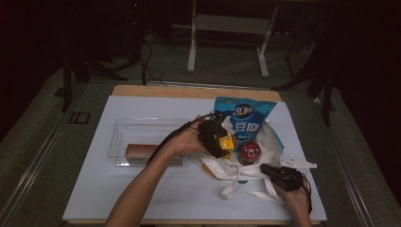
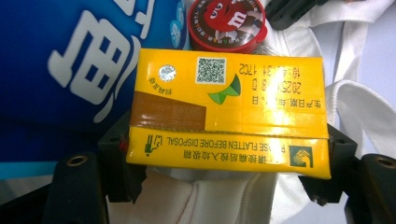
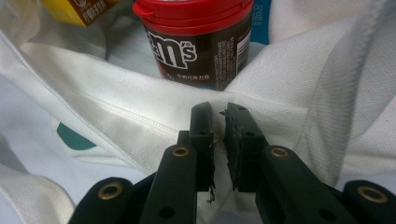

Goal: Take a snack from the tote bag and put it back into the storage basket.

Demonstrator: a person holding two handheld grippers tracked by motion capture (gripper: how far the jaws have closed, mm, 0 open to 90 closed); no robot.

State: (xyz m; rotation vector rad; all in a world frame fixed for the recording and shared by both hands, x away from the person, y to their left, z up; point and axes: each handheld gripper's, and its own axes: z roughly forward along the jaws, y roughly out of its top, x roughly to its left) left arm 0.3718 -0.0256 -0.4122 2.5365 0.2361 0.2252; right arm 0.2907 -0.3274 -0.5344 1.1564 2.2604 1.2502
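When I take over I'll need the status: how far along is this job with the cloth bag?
Roughly midway, if this is packing. Done: the blue pouch and red-lidded tub rest on the white bag. In hand: the left gripper clamps the yellow carton by the tub; the right gripper seems to pinch the bag's fabric. Left: a brown item in the clear tray.

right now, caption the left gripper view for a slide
Left gripper jaws clamp a yellow drink carton above a white cloth bag.
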